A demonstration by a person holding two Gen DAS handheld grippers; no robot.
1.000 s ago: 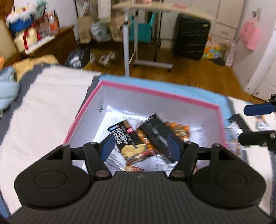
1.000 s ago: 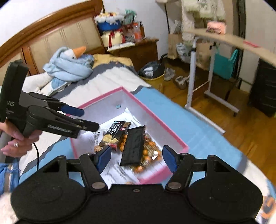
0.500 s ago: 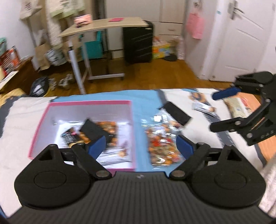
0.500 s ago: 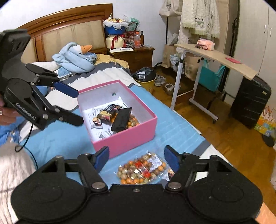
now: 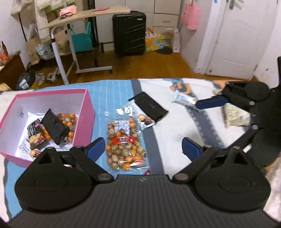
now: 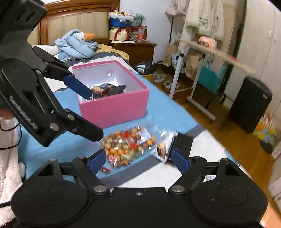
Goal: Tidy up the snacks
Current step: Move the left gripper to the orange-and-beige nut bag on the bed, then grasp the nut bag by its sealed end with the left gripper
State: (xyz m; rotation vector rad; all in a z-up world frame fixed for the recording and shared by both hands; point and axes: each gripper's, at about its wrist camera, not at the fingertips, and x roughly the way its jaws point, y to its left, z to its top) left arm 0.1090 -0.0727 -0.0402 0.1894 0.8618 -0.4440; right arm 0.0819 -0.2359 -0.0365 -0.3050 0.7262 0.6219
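A pink box on the bed holds a black packet and other snacks. Right of it lies a clear bag of orange and brown nuts. A small cake packet and a black packet lie beyond it. Two pale packets lie at the far right. My left gripper is open and empty, just above the nut bag. My right gripper is open and empty over the nut bag and cake packet.
The bed cover is blue with grey and white bands. A rolling desk, a black suitcase and shoes stand on the wooden floor beyond the bed edge. A plush goose lies by the headboard.
Both grippers have pulled back from over the pink box and swung right, toward the loose snacks on the bed. Both stayed open and empty.
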